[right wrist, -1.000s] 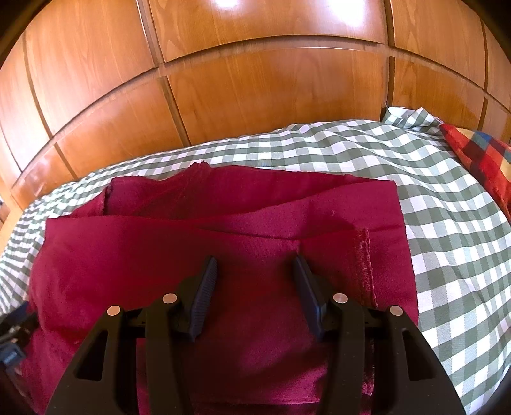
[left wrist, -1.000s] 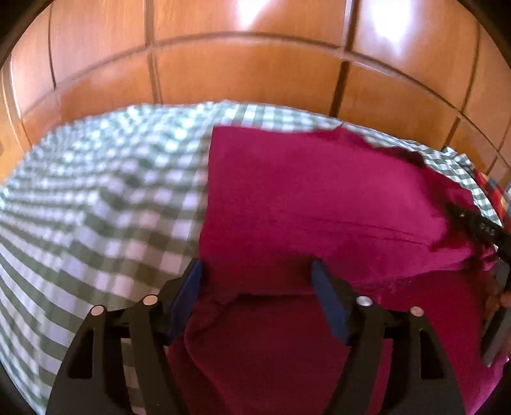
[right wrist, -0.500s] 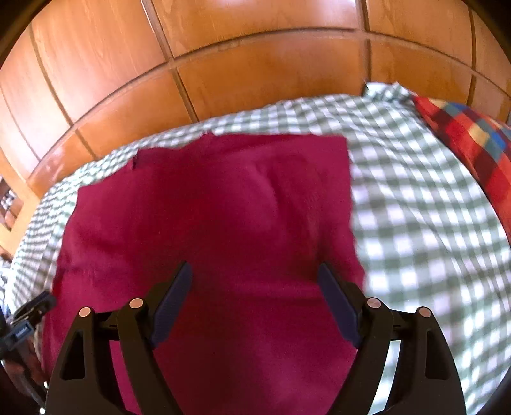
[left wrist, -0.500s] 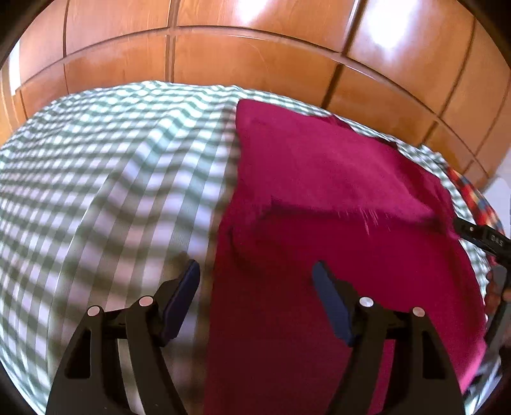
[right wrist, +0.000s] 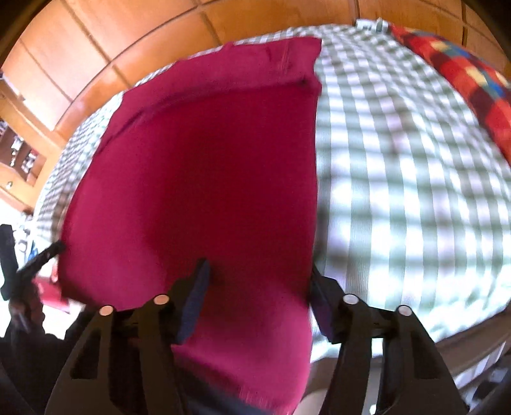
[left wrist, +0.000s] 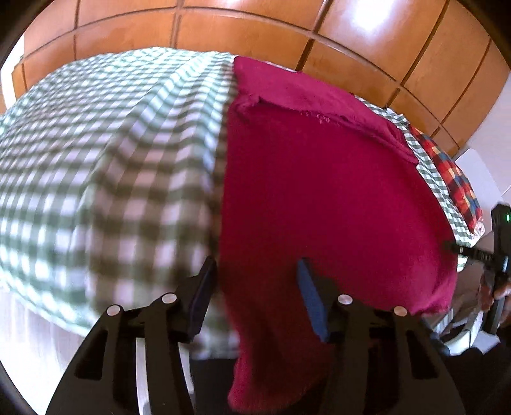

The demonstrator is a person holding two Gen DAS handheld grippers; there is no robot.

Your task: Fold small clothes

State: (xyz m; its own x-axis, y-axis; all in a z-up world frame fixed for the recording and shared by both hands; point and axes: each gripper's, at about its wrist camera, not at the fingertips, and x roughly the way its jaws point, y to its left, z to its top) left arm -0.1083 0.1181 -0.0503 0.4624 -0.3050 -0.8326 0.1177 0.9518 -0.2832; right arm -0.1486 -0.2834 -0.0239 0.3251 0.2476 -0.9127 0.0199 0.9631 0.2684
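Note:
A crimson garment lies lengthwise on the checked bed, its far end folded back on itself. Its near end hangs over the bed's front edge. My left gripper sits at the near left edge of the cloth; its jaws are closing with that edge between them, pads not pressing. My right gripper straddles the near right edge of the garment; its jaws are closing too, cloth between them, not pinched. Each gripper shows at the rim of the other's view: the right gripper, the left gripper.
The green-and-white checked sheet covers the bed, also seen as the sheet on the right. A red plaid pillow lies at the bed's right end, blurred as the pillow. Wooden panels stand behind the bed.
Both grippers have drawn back from the folded far end to the near edge of the bed. The right jaws opened wide and then narrowed; the left jaws narrowed. The fold stays in place.

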